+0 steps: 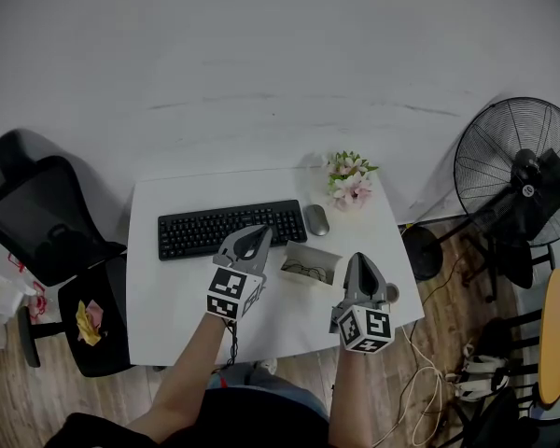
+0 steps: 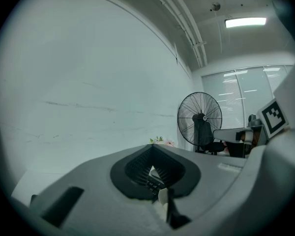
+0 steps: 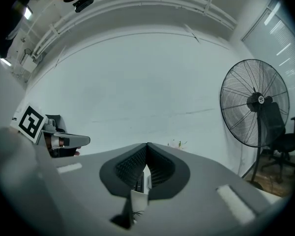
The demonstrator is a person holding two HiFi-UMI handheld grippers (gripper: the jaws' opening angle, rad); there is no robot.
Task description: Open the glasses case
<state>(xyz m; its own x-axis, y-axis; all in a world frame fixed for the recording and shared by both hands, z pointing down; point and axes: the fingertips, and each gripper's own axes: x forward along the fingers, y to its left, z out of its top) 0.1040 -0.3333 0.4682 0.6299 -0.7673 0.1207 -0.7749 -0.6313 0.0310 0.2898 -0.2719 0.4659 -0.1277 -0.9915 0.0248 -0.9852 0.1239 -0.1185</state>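
I can read no words, numbers or brand names anywhere from my end. The only signs are black-and-white square code patterns. One set is on the marker cube (image 1: pixel 230 293) of the left gripper (image 1: pixel 259 235), near left. The other is on the marker cube (image 1: pixel 373 328) of the right gripper (image 1: pixel 359 259), near right. Neither carries any letters. The key legends on the keyboard (image 1: pixel 231 229), farther back, are too small for me to make out. The fan (image 1: pixel 500 153) at far right has a small round pale badge (image 1: pixel 527 191) on its hub, which I can't read.
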